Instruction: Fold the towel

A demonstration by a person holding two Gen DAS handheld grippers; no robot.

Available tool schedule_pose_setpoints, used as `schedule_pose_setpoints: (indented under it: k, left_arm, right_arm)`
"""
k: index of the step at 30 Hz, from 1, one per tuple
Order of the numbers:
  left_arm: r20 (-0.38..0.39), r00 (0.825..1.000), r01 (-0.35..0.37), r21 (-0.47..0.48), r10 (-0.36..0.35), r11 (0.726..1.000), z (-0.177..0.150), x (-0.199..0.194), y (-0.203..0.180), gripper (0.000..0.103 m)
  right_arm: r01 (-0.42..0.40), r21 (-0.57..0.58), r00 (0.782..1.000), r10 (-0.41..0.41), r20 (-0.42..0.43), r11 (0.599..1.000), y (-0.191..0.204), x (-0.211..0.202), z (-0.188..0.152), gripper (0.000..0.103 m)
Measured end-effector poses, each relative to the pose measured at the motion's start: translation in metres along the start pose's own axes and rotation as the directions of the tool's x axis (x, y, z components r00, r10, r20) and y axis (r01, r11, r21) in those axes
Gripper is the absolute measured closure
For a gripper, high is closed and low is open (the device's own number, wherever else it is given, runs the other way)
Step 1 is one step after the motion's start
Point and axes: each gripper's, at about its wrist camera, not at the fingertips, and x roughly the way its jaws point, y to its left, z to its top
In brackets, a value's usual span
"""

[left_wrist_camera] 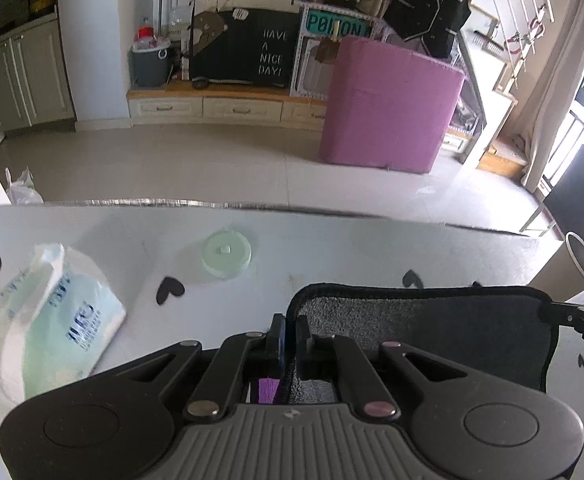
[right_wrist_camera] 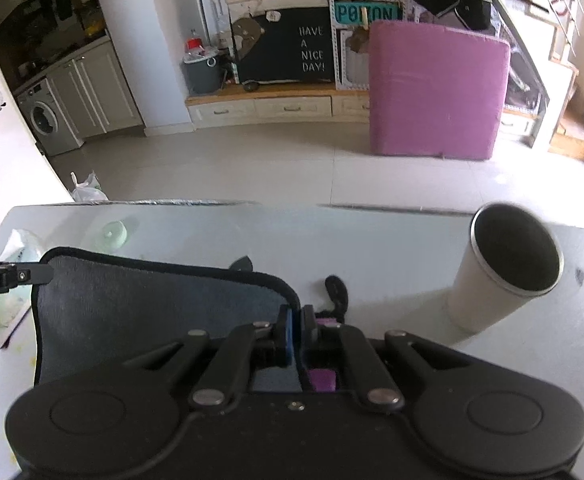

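white surface (right_wrist_camera: 332,240) with black heart marks, spanning the foreground in both wrist views. on it, largest item: dark grey towel (left_wrist_camera: 432,328) with black bound edge, raised off the surface at its near part and stretched between the two tongs, far edge curling over. looks soft, limp and light; short pile, likely not slippery; no fragility concern. sags between the grip points in the right wrist view, so likely to droop wherever unsupported. next in size: cream cylindrical cup (right_wrist_camera: 504,268) lying tilted toward the lens at right, apart from the towel. plastic tissue pack (left_wrist_camera: 52,320) at left, near the towel's left edge but not clearly touching. pale green round lid (left_wrist_camera: 228,254) farther back, well apart from the towel. left tongs (left_wrist_camera: 290,340) narrow, closed on the towel's bound edge at its left corner. right tongs (right_wrist_camera: 297,334) narrow, pinching the towel's right corner. judgement: corner grips on the stitched binding seem the soundest hold, since the binding is stiffer than the pile and less apt to slip out. fold apparently in progress, both corners lifted; keeping equal tension between the corners should stop the middle from bunching. cup at right close enough to be brushed by a swinging edge.
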Motion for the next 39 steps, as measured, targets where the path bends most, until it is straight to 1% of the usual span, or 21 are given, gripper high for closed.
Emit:
schedule_pose_setpoints:
  k: [4,7,9,12,13,14,15,16,17,18,19,20,21,22,23,24,25,27,30,34,39]
  left_arm:
    - [-0.009,1.000,0.001,-0.007,-0.001,1.000,-0.002,0.009,0.002,0.098]
    - [-0.009,1.000,0.004,-0.010,-0.004,1.000,-0.001,0.010,0.001,0.098]
    - [-0.003,1.000,0.008,-0.013,-0.008,1.000,-0.001,0.010,0.001,0.098]
    - [0.015,1.000,0.006,-0.030,-0.006,1.000,-0.001,0.010,0.000,0.095]
    - [0.013,1.000,0.001,-0.036,0.000,0.999,-0.001,0.009,0.001,0.093]
    - [0.007,1.000,-0.002,-0.039,0.002,0.999,-0.001,0.009,0.001,0.086]
    - [0.000,1.000,-0.004,-0.040,0.004,0.999,-0.001,0.009,0.001,0.078]
    - [-0.001,1.000,-0.006,-0.040,0.006,0.999,-0.002,0.007,0.001,0.075]
    - [-0.003,1.000,-0.009,-0.038,0.009,0.999,-0.002,0.006,0.001,0.067]
    - [-0.004,1.000,-0.015,-0.038,0.015,0.999,-0.003,0.005,0.001,0.058]
    - [-0.004,1.000,-0.020,-0.038,0.020,0.999,-0.004,0.003,0.001,0.054]
    - [-0.008,1.000,-0.024,-0.035,0.024,0.999,-0.005,0.001,0.001,0.044]
    - [-0.012,1.000,-0.027,-0.032,0.027,0.999,-0.006,0.000,0.000,0.034]
    - [-0.012,0.999,-0.032,-0.027,0.032,0.999,-0.007,-0.002,-0.001,0.028]
    - [-0.007,0.999,-0.037,-0.018,0.037,0.999,-0.008,-0.005,-0.002,0.019]
    - [-0.002,0.999,-0.043,-0.006,0.043,0.999,-0.010,-0.007,-0.003,0.012]
    - [0.000,0.999,-0.046,0.004,0.046,0.999,-0.011,-0.010,-0.005,0.009]
    - [0.004,0.999,-0.049,0.009,0.049,0.999,-0.012,-0.016,-0.006,0.001]
    - [0.013,0.999,-0.052,0.016,0.052,0.999,-0.012,-0.026,-0.010,0.000]
    - [0.013,0.997,-0.077,0.046,0.076,0.996,-0.015,-0.040,-0.016,0.000]
    - [0.020,0.997,-0.075,0.053,0.074,0.996,-0.020,-0.062,-0.021,0.000]
  right_arm:
    - [0.012,-0.005,1.000,-0.012,-0.018,1.000,0.000,0.013,-0.006,0.099]
    - [0.005,0.006,1.000,-0.005,-0.006,1.000,0.001,0.014,-0.006,0.099]
    - [0.014,0.009,1.000,-0.014,0.003,1.000,0.001,0.013,-0.004,0.099]
    - [0.022,0.013,1.000,-0.022,0.005,1.000,0.001,0.013,-0.004,0.097]
    - [0.024,0.015,1.000,-0.024,0.002,1.000,0.002,0.015,-0.003,0.092]
    - [0.027,0.017,1.000,-0.027,0.000,0.999,0.002,0.015,-0.004,0.085]
    - [0.035,0.021,0.999,-0.035,-0.003,0.999,0.002,0.015,-0.005,0.066]
    - [0.036,0.025,0.999,-0.036,-0.005,0.999,0.001,0.015,-0.006,0.060]
    - [0.027,0.027,1.000,-0.027,-0.007,0.999,0.001,0.014,-0.007,0.060]
    - [0.014,0.031,1.000,-0.014,-0.013,0.999,0.001,0.014,-0.007,0.054]
    - [0.003,0.040,1.000,-0.002,-0.025,0.999,0.000,0.014,-0.009,0.040]
    - [-0.004,0.051,1.000,0.006,-0.031,0.999,0.000,0.013,-0.010,0.034]
    - [-0.016,0.059,0.999,0.018,-0.031,0.998,0.000,0.012,-0.012,0.019]
    - [-0.029,0.062,0.999,0.031,-0.027,0.998,0.000,0.010,-0.013,0.009]
    - [-0.035,0.064,0.999,0.036,-0.019,0.997,0.000,0.007,-0.015,0.005]
    - [-0.038,0.066,0.999,0.039,-0.012,0.997,0.000,0.005,-0.016,0.001]
    - [-0.041,0.067,0.999,0.042,-0.005,0.997,0.000,0.003,-0.017,0.001]
    - [-0.044,0.065,0.999,0.044,0.002,0.997,0.001,-0.001,-0.019,0.001]
    - [-0.025,0.052,0.999,0.024,0.027,0.998,0.005,-0.010,-0.021,0.001]
    - [-0.034,0.062,0.998,0.031,0.051,0.998,0.007,-0.025,-0.023,0.000]
    - [-0.038,0.057,0.996,0.034,0.078,0.998,0.012,-0.048,-0.024,0.000]
